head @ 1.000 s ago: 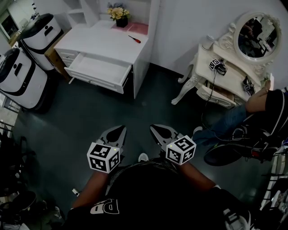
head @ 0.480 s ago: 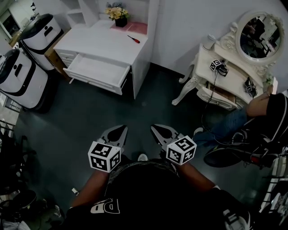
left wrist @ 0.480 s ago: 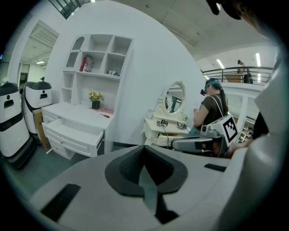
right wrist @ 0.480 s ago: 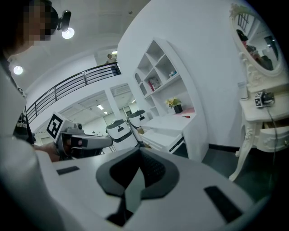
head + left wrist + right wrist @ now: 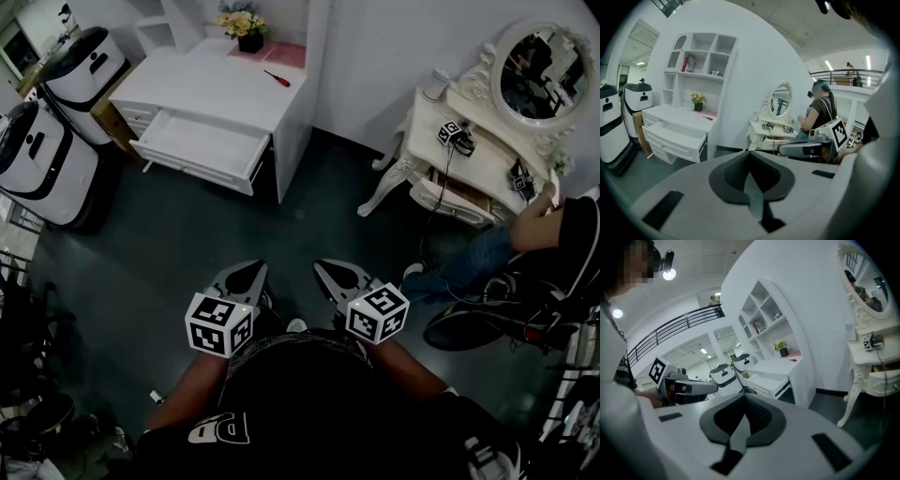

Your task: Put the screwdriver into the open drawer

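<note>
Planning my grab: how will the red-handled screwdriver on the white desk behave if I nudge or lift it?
The screwdriver looks thin and rigid, so it is probably light and stiff. It lies flat on the smooth desk, so a nudge may roll or slide it. Its red handle looks thicker, likely the easier grip.

No word can be read for sure. Large white letters point(image 5: 220, 429) stand on the person's black shirt point(image 5: 319, 412), too warped to make out. The left cube point(image 5: 218, 324) and right cube point(image 5: 377, 312) bear only black-and-white square code patterns.
</note>
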Tool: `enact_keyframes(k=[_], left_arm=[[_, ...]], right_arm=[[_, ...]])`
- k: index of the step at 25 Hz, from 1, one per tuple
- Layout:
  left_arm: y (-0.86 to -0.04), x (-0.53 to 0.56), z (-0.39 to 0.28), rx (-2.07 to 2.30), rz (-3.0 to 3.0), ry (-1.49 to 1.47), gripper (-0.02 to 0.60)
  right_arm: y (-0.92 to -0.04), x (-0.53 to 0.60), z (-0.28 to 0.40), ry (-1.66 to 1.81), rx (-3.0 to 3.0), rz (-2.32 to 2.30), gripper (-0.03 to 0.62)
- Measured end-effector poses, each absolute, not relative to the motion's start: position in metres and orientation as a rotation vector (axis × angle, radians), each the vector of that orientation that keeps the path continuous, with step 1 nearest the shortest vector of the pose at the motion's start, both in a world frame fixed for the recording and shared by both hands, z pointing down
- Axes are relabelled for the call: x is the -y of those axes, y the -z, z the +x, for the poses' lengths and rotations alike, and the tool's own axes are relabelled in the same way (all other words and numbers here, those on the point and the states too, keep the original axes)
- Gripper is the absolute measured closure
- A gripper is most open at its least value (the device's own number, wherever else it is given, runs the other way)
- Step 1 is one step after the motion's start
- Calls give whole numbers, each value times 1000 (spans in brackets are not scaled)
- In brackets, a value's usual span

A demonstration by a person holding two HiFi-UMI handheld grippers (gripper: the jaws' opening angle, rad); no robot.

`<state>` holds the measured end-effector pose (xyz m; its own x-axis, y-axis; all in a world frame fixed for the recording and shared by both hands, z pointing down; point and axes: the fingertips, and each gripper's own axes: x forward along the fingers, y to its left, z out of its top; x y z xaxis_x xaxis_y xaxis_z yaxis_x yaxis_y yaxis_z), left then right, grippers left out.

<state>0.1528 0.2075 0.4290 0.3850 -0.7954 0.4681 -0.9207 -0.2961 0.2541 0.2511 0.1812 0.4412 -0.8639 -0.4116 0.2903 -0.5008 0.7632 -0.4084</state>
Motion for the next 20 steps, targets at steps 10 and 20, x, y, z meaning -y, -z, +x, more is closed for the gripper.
enact_keyframes(k=[10,20], left_arm=[[-422,-186,136,1497,2179,-311,566],[-430,-162,116,1492,2156,-308,566]], right_arm=[[-437,-164,239,-693,2779,739,585],[-444,-139,219,-693,2759,722,585]])
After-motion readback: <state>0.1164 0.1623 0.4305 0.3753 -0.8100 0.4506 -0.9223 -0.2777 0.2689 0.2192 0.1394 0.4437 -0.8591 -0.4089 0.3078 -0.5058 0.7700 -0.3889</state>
